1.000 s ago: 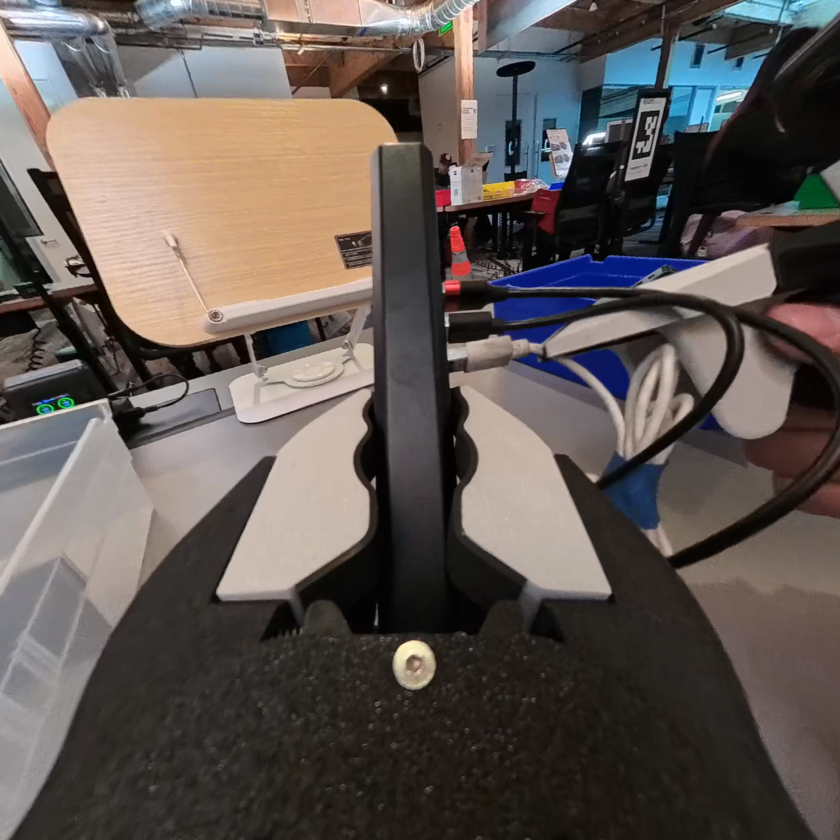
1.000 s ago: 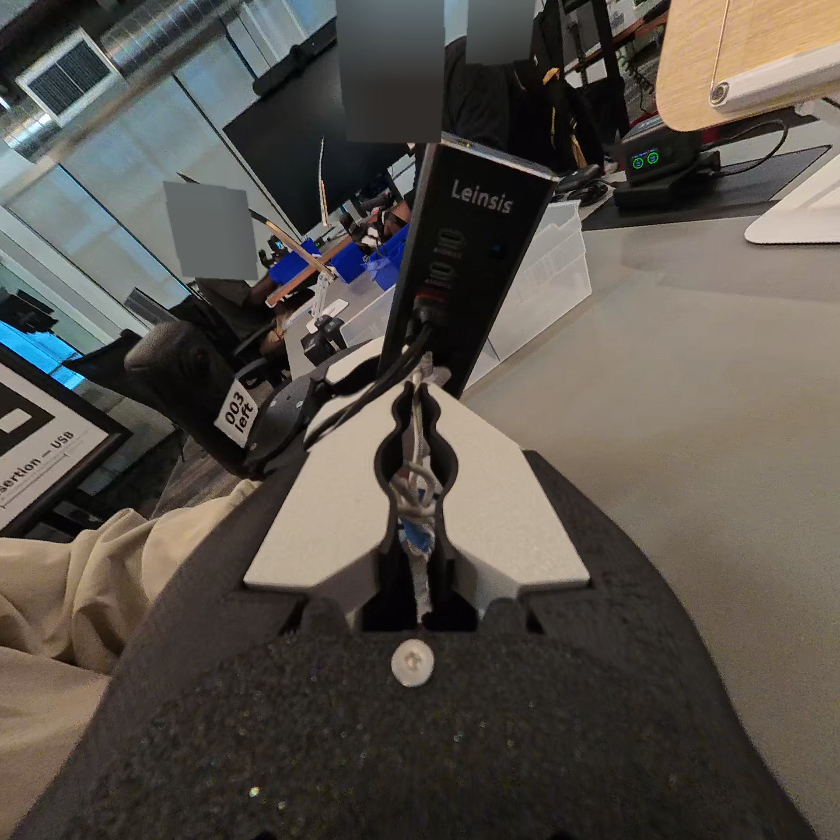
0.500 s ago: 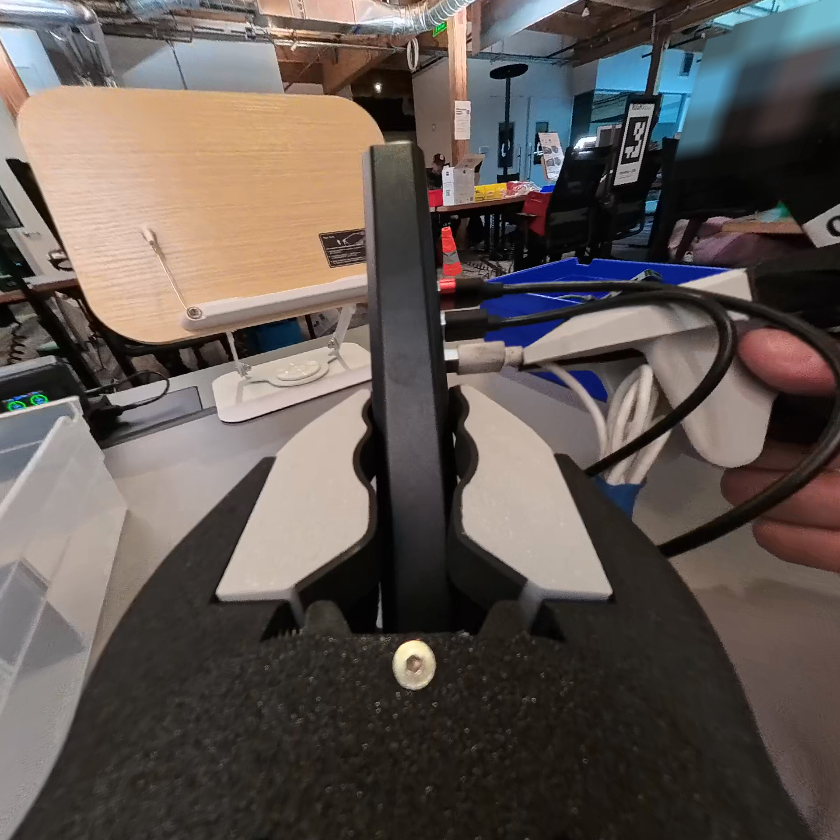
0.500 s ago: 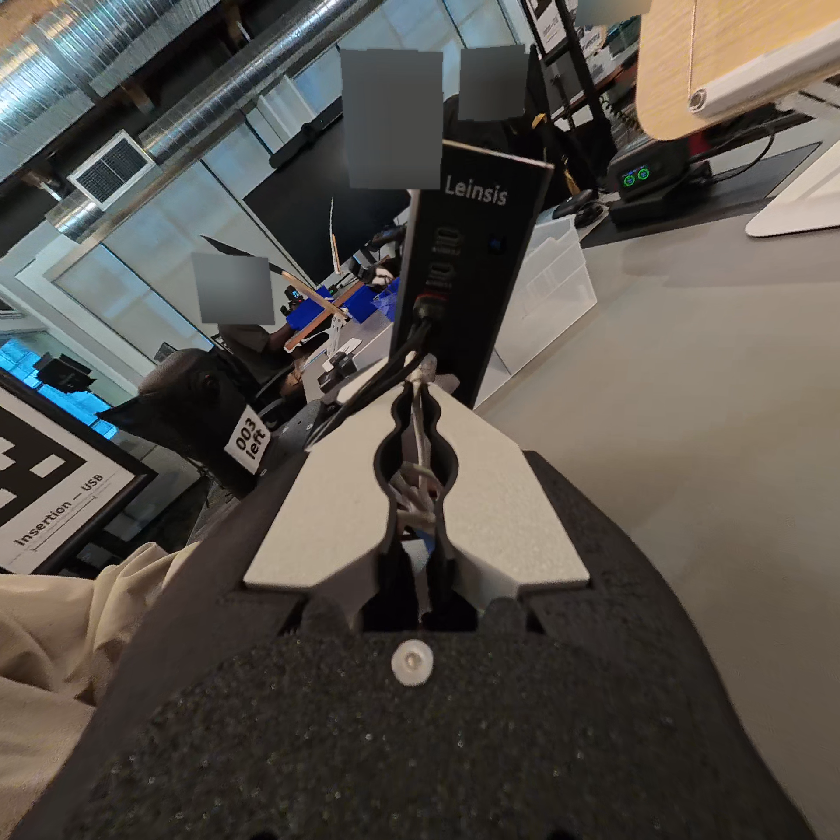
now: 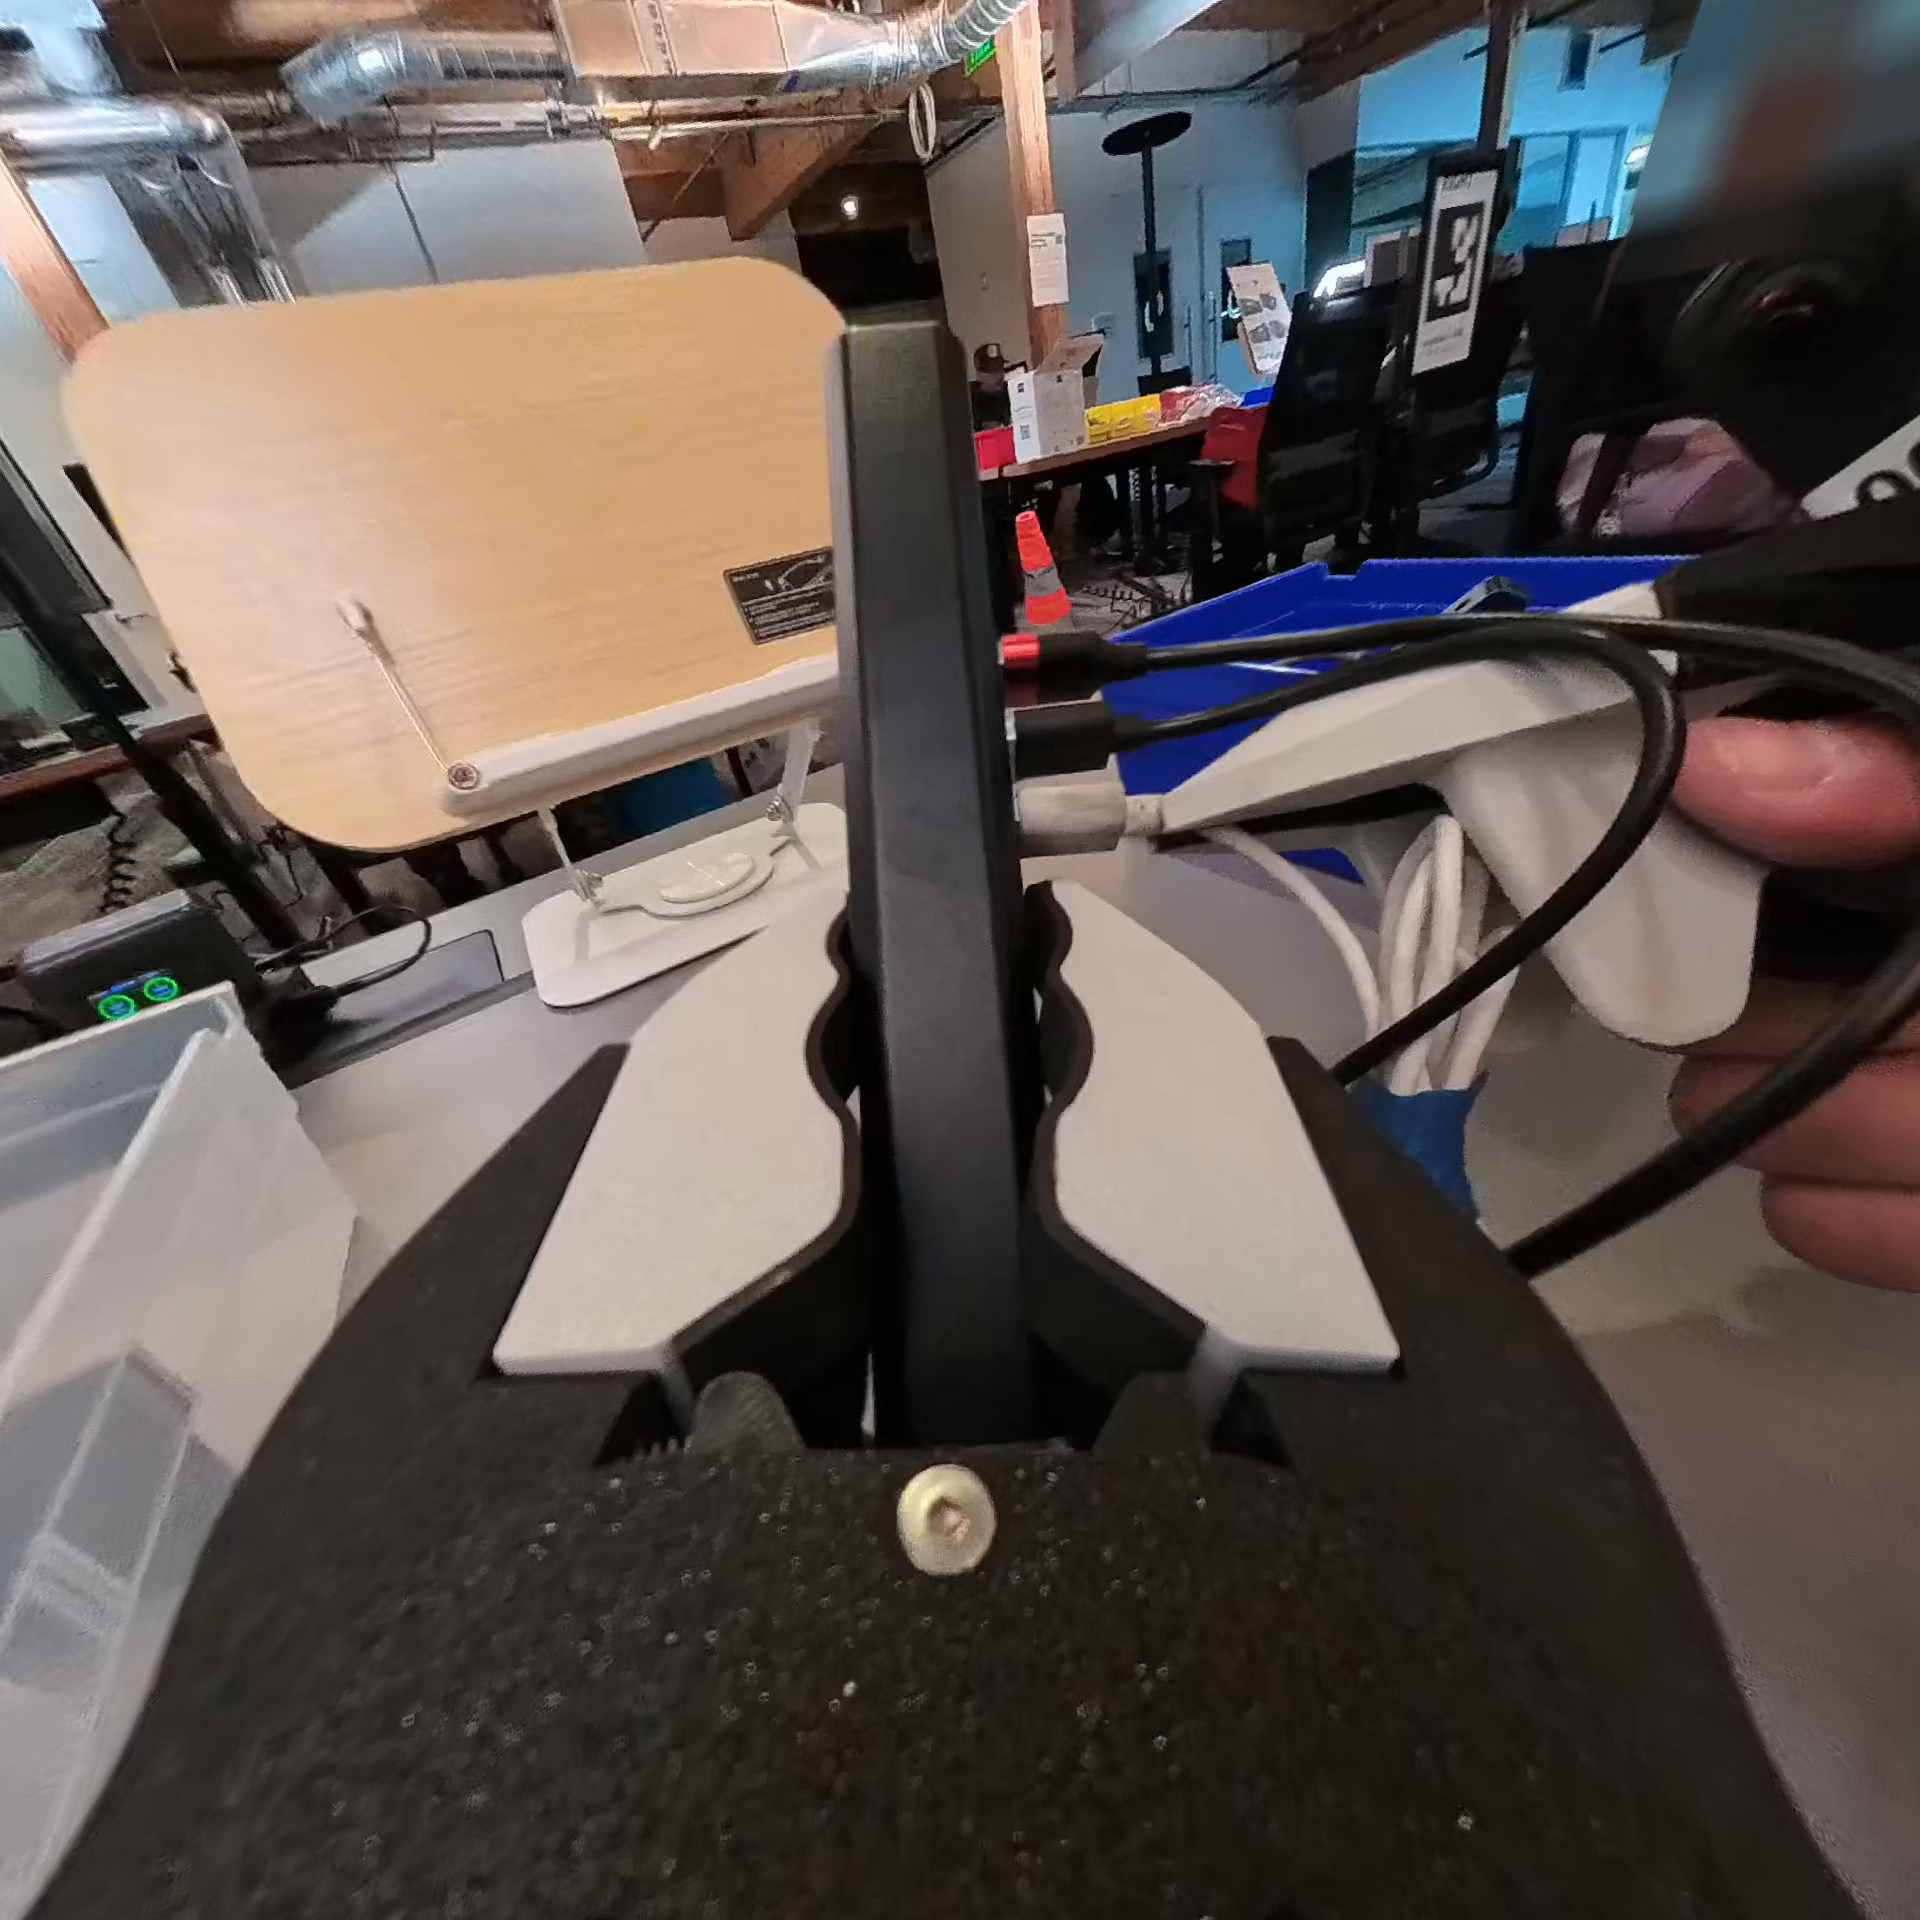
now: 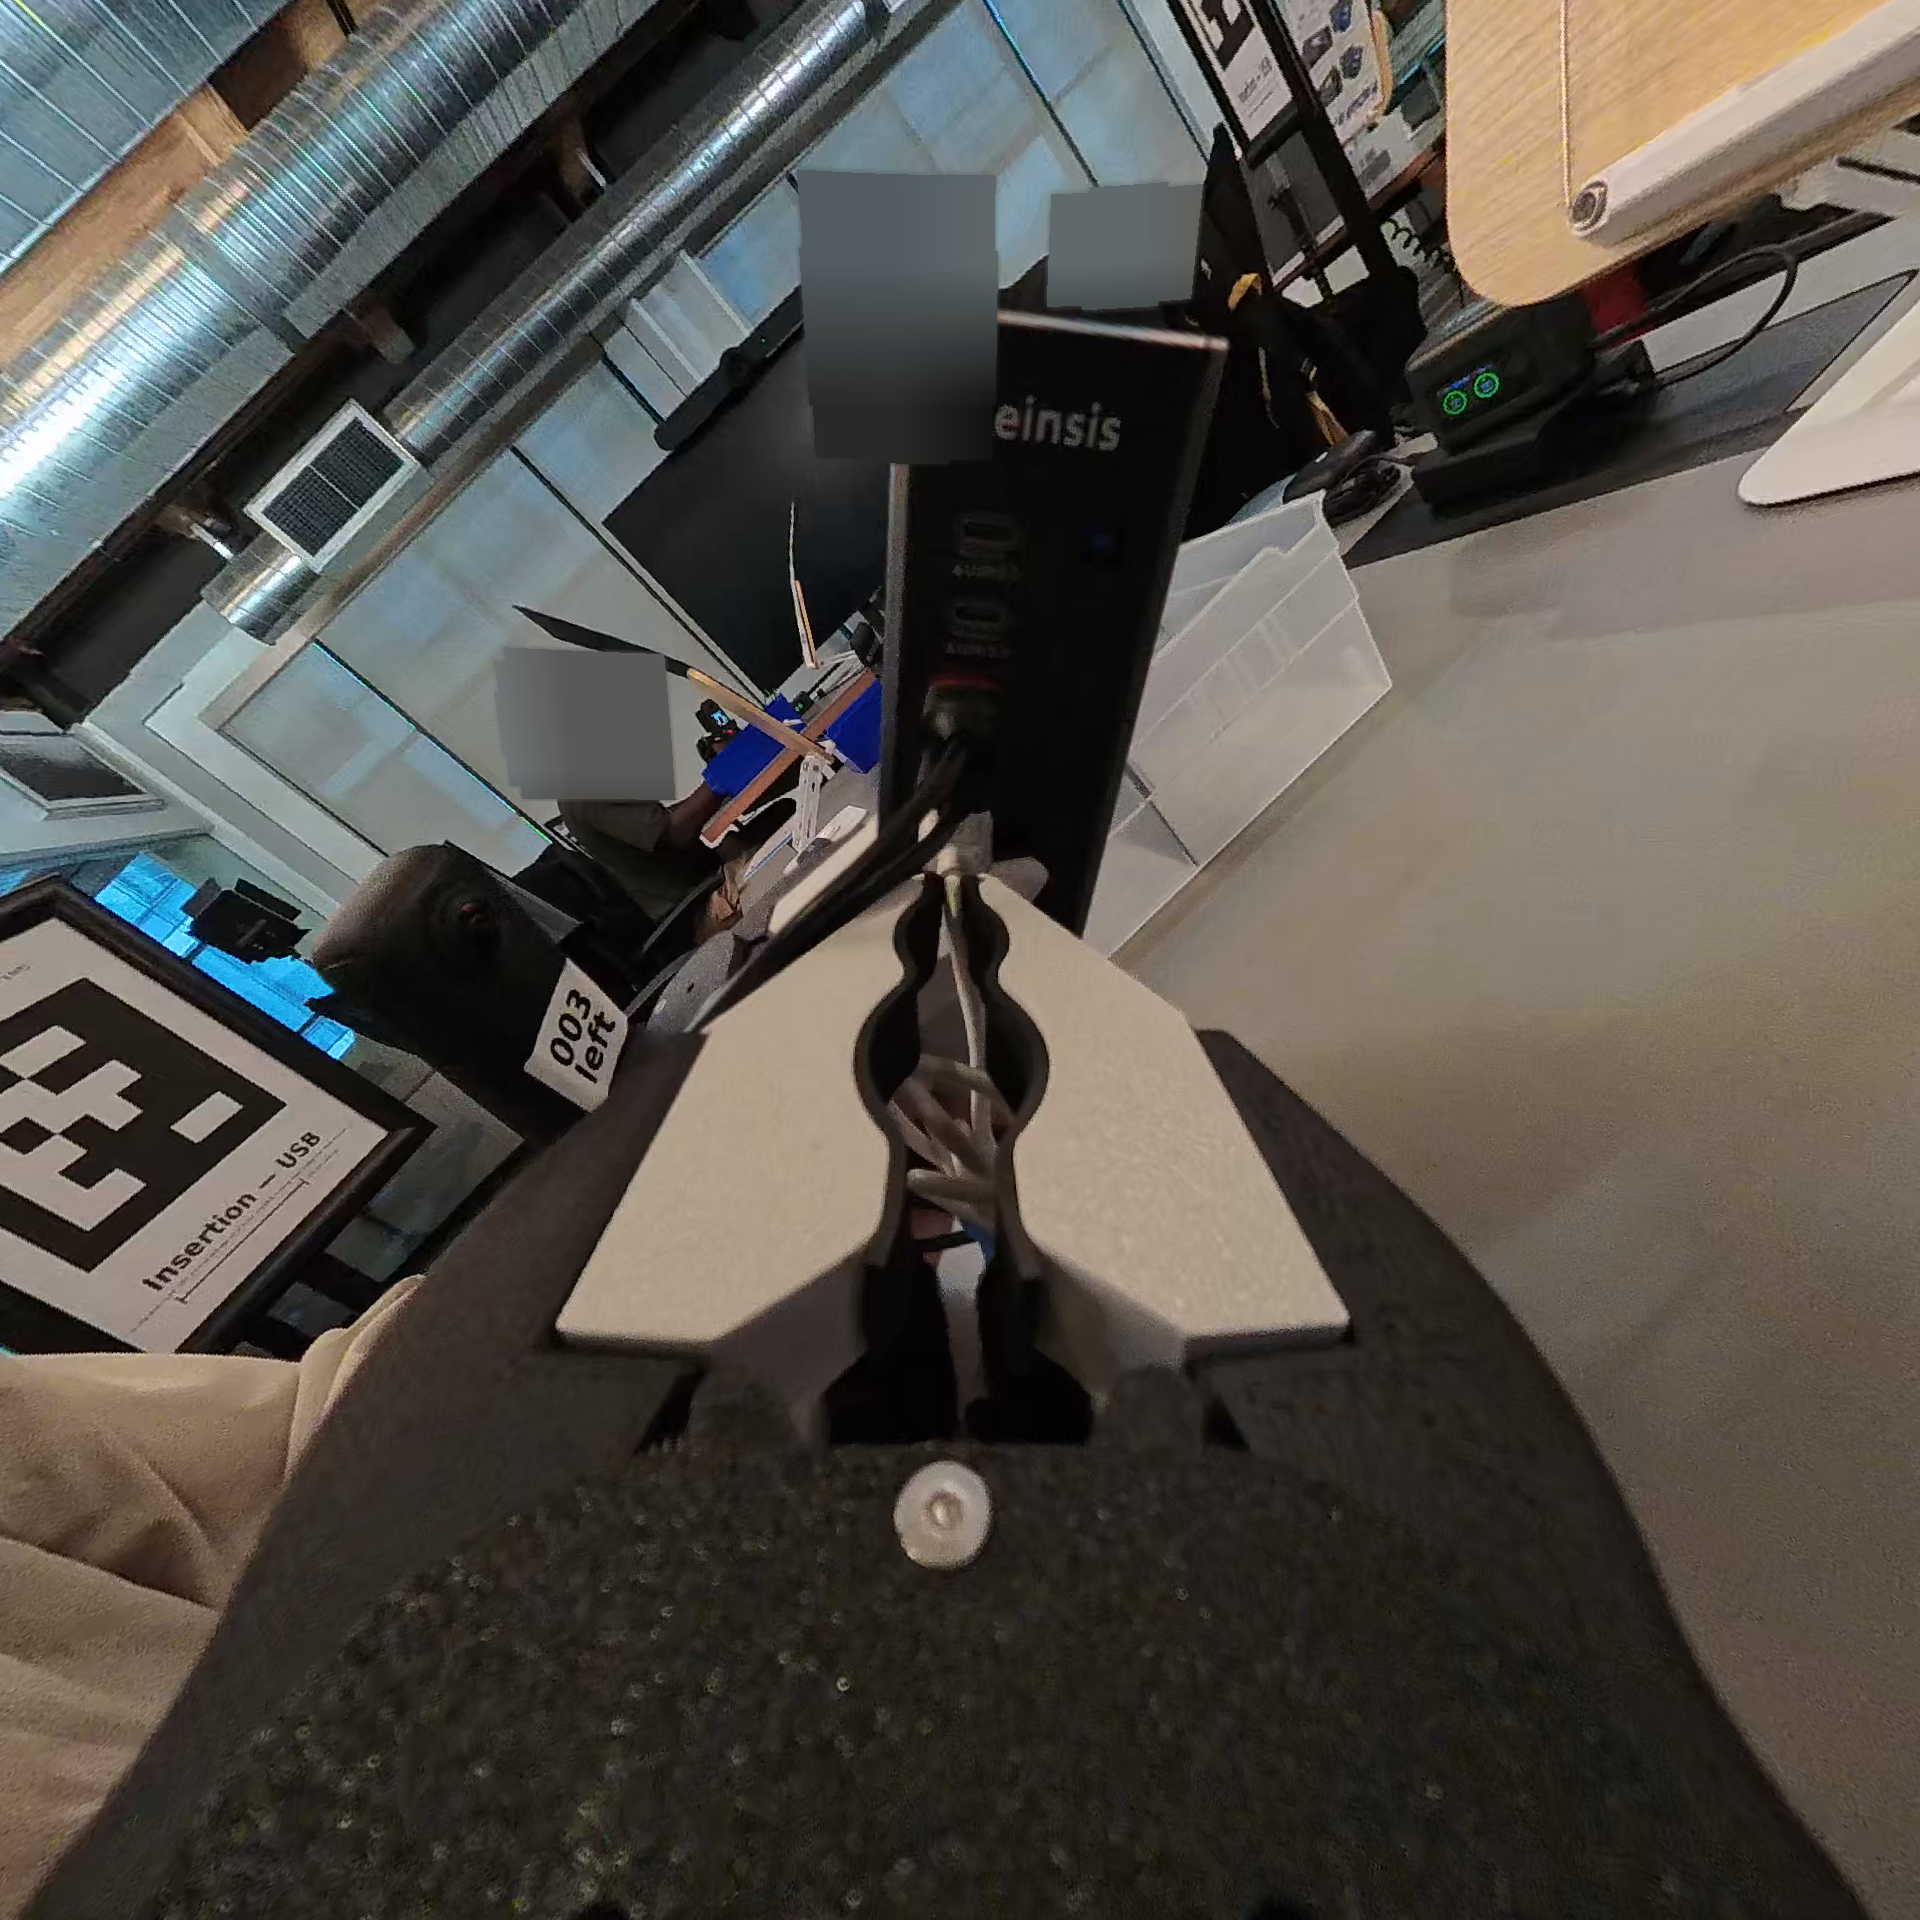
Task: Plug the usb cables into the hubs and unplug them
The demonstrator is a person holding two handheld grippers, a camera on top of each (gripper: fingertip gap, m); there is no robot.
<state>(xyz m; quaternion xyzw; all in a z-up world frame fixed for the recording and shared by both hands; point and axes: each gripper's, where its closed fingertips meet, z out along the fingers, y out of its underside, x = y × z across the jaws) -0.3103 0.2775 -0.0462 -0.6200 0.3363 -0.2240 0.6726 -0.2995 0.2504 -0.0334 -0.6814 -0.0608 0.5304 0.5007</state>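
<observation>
My left gripper point(image 5: 940, 914) is shut on a black USB hub point(image 5: 920, 675) and holds it upright. Three plugs sit in the hub's right face: a red-collared black plug point(image 5: 1049, 657), a black plug point(image 5: 1060, 732) and a white plug point(image 5: 1070, 821). My right gripper point(image 6: 956, 883) is shut on the white cable point(image 6: 971, 1039) just behind its plug point(image 6: 966, 857), right at the hub point(image 6: 1039, 623). Two upper ports point(image 6: 987, 540) are empty. In the left wrist view the right gripper's fingers point(image 5: 1351, 748) reach in from the right, and a coiled white cable bundle point(image 5: 1434, 956) with blue tape hangs below them.
A wooden book stand point(image 5: 468, 540) stands behind the hub on the grey table point(image 5: 1714, 1455). A clear plastic bin point(image 5: 125, 1195) is at the left, a blue bin point(image 5: 1351, 603) at the back right. A charger with green lights point(image 5: 135, 1003) sits far left. A framed marker sign point(image 6: 135, 1122) leans left of my right gripper. Only a small space, under 4 cm, lies between the two pairs of fingers.
Both grippers keep their holds. The right gripper has tilted and the hub now stands more upright in its view. The white plug stays at the hub's port.
</observation>
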